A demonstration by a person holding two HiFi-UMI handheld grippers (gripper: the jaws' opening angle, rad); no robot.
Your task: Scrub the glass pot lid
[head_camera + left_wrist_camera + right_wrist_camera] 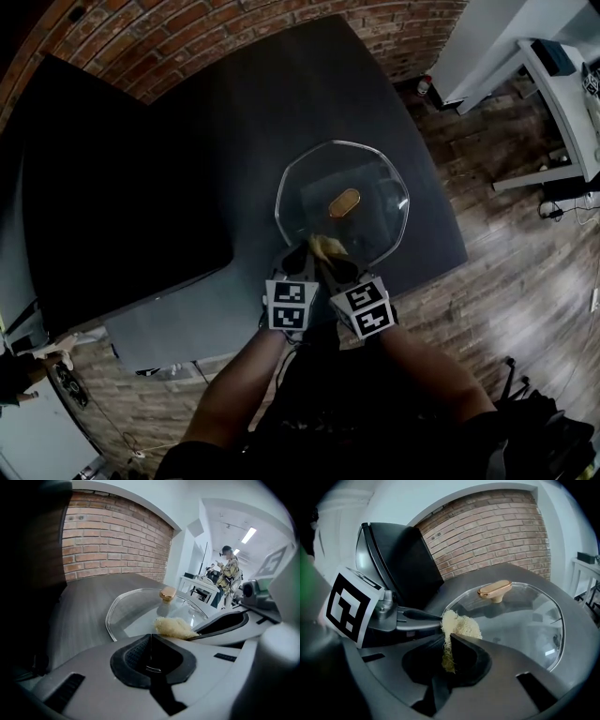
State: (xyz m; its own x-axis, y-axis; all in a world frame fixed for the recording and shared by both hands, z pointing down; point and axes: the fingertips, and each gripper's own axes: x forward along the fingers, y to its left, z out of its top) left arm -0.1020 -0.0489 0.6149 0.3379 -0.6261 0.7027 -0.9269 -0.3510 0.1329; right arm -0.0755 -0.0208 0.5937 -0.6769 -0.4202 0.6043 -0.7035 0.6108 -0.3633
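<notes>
The glass pot lid (375, 220) lies flat on the dark table, its gold knob (344, 202) in the middle. Both grippers sit side by side at its near rim. My right gripper (336, 262) is shut on a pale yellow scrubber (326, 246), which rests on the glass just inside the rim. The right gripper view shows the scrubber (459, 625) pinched in my right gripper (449, 648), with the lid (525, 616) and knob (494, 589) beyond. My left gripper (150, 641) is shut with nothing between its jaws, and the lid (136, 606) lies just ahead of it.
The dark grey table (234, 122) ends close behind the grippers at its near edge (422, 277). A large black slab (112, 216) lies on its left part. Behind stands a brick wall (112, 541). A white desk (553, 94) is off to the right, where a person (229, 573) stands.
</notes>
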